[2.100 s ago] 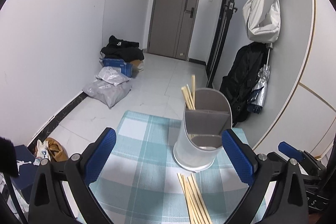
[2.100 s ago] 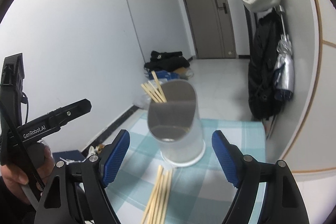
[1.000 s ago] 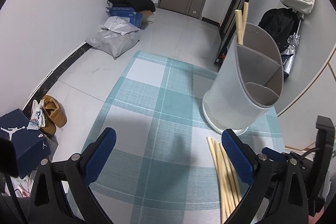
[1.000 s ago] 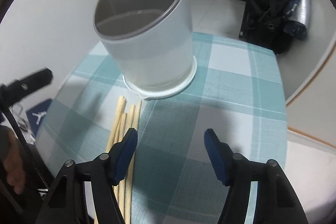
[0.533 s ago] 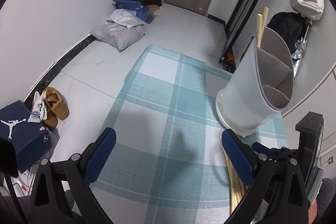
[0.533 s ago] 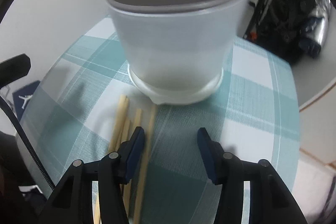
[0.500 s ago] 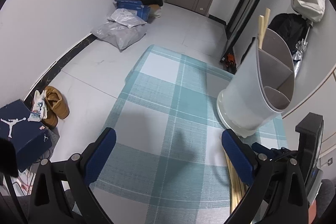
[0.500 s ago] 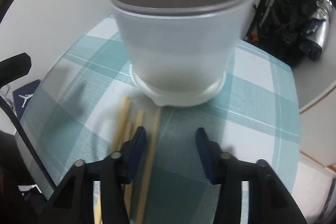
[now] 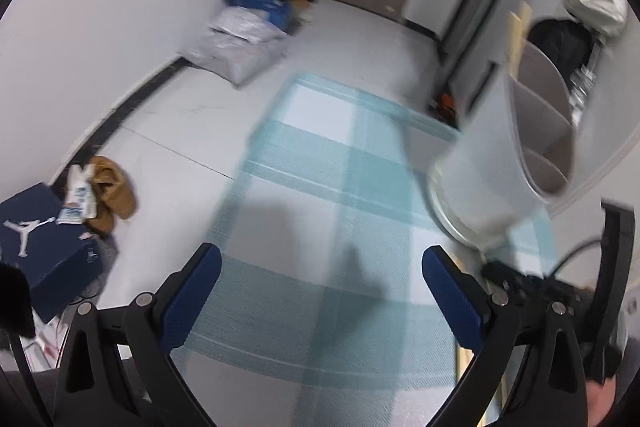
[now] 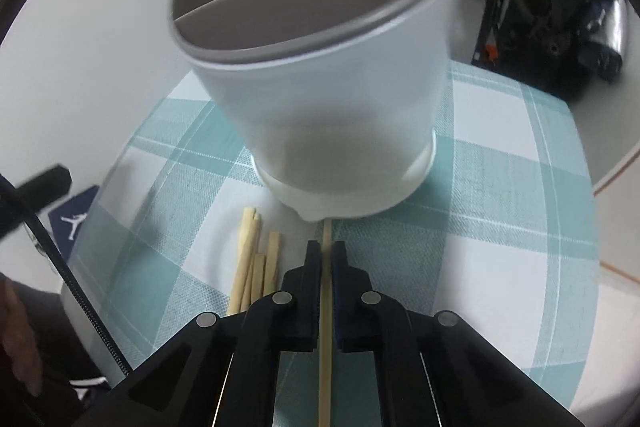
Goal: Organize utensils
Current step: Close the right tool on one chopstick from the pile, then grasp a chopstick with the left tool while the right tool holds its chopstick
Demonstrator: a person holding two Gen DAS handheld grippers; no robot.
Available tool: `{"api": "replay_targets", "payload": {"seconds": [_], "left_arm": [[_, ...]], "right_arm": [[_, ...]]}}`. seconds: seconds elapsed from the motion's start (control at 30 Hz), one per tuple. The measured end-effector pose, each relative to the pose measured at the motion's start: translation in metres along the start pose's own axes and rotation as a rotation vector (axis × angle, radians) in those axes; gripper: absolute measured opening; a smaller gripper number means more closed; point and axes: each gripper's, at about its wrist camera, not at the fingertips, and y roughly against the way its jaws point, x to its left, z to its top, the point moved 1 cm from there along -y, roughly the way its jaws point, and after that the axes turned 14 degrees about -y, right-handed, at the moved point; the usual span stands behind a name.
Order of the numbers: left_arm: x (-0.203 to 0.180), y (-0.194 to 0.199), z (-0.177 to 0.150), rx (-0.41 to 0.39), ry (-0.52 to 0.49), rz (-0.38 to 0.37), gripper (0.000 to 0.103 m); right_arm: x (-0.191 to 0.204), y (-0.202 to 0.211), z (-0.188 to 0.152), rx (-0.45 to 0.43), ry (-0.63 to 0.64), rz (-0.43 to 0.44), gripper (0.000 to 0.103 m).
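You see a tablecloth (image 10: pixel 500 187) with light teal and white checks. The utensil holder (image 10: pixel 332 99) at the top middle is white outside and grey-brown inside. The chopsticks (image 10: pixel 256 267) at lower left are pale tan wood. Your right gripper (image 10: pixel 326 259) is black. Your left gripper (image 9: pixel 320 291) has blue pads (image 9: pixel 192 291) on black arms.

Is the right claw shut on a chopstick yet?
Shut: right claw fingers pinch a single chopstick; the other chopsticks lie beside it.
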Motion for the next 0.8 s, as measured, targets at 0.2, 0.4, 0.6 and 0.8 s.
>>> {"api": "replay_targets", "payload": {"seconds": [0.2, 0.4, 0.6, 0.8], "left_arm": [[-0.031, -0.016, -0.009, 0.091, -0.111, -0.085, 0.099], [-0.056, -0.026, -0.021, 0.161, -0.188, -0.115, 0.098], [-0.082, -0.033, -0.033, 0.218, -0.292, -0.105, 0.099], [-0.082, -0.033, -0.035, 0.244, -0.329, -0.049, 0.098]], "right_arm": [[-0.028, 0.023, 0.007, -0.022, -0.109, 0.083, 0.004], [-0.056, 0.033, 0.017, -0.021, -0.228, 0.153, 0.004], [-0.079, 0.045, 0.017, -0.030, -0.343, 0.220, 0.004], [-0.084, 0.068, 0.013, -0.060, -0.347, 0.251, 0.004]]}}
